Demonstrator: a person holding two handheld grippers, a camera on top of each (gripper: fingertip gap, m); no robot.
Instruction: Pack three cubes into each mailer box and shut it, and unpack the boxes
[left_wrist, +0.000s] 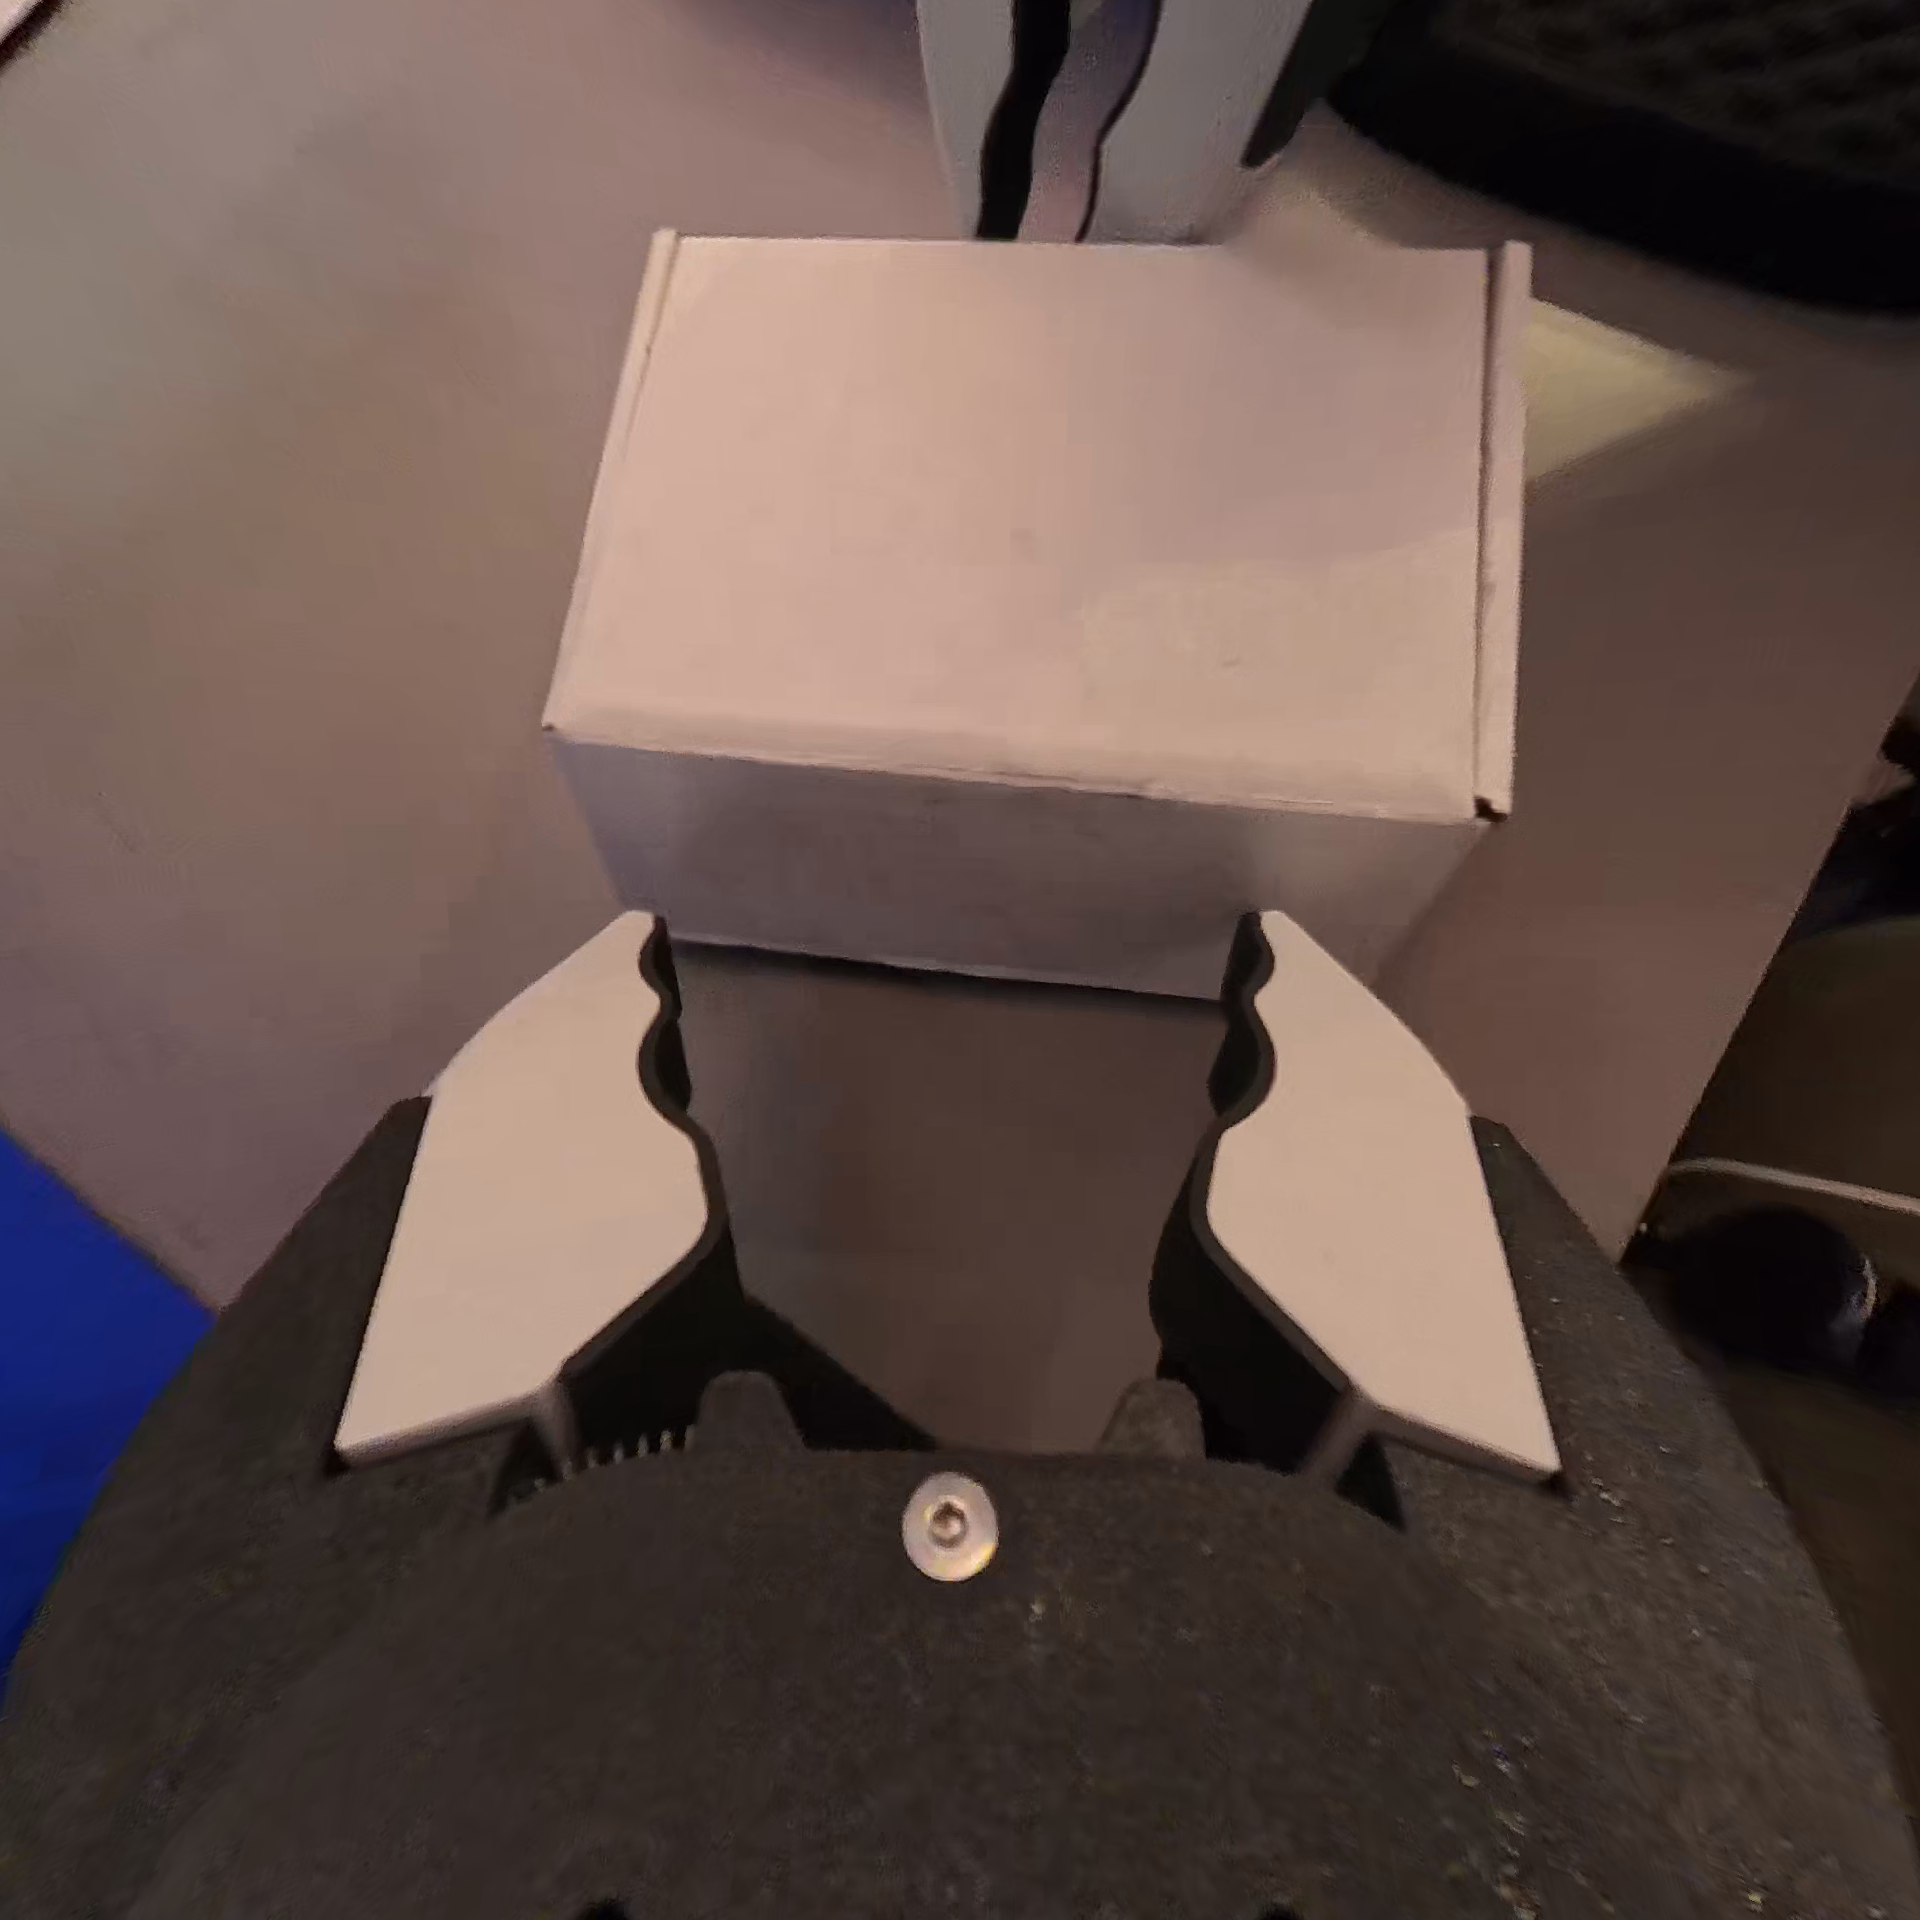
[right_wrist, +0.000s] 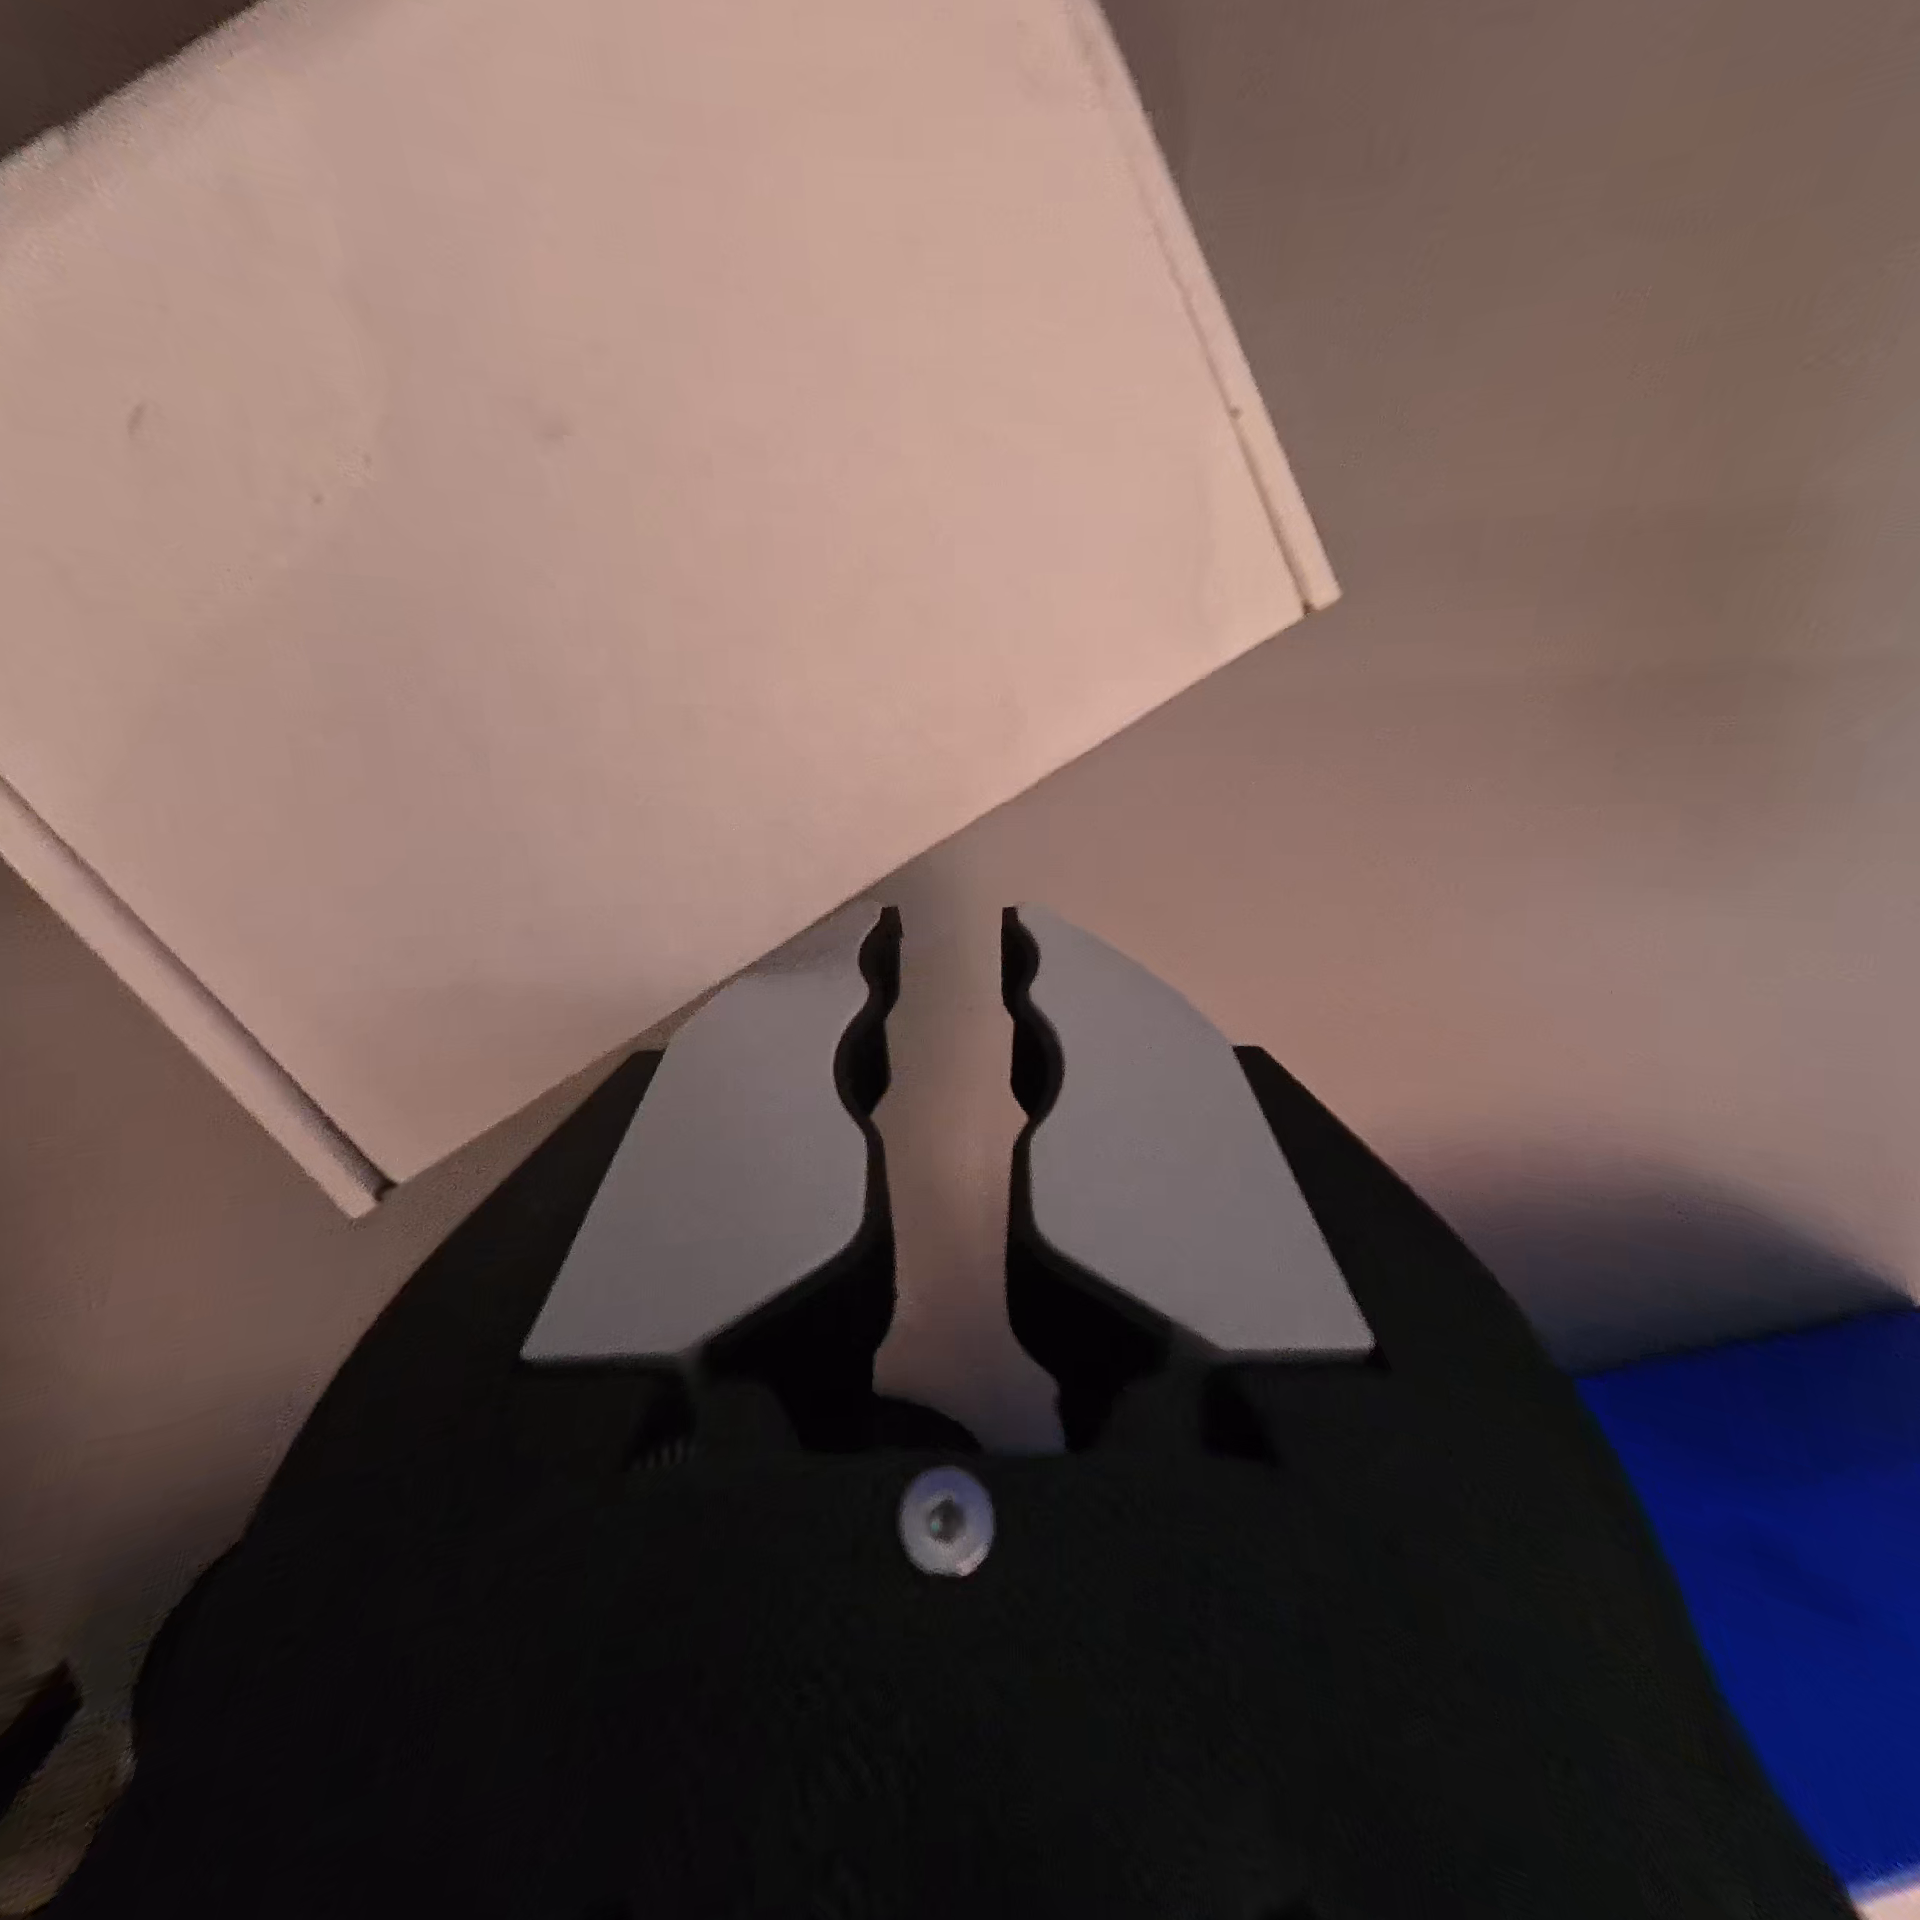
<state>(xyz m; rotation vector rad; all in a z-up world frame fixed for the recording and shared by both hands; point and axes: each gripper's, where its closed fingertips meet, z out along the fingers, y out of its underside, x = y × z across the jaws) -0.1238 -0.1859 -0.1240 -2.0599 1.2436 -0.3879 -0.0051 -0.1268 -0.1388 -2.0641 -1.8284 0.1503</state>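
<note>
The left gripper (left_wrist: 951, 935) has its jaws spread wide with nothing between them, hovering low over the pale counter (left_wrist: 260, 623). Straight ahead of its fingertips, just beyond them, sits a white mailer box (left_wrist: 1029, 499) with its lid closed flat; the near wall of the box faces the gripper, and whether the tips touch that wall cannot be told. Beyond the box, another gripper (left_wrist: 1101, 114) with white fingers shows at the top of the left wrist view, blurred. A blue surface (left_wrist: 94, 1299) lies to the lower left of the left gripper, and dark clutter lies off the counter edge to its right. The right gripper (right_wrist: 951, 914) has its jaws drawn near each other with a narrow gap left between, holding nothing. The mailer box (right_wrist: 623, 520) lies ahead and to the left of it, turned at an angle, its closed lid up; the left fingertip overlaps the box's near edge in the view. A blue surface (right_wrist: 1766, 1558) lies to the lower right of the right gripper.
</note>
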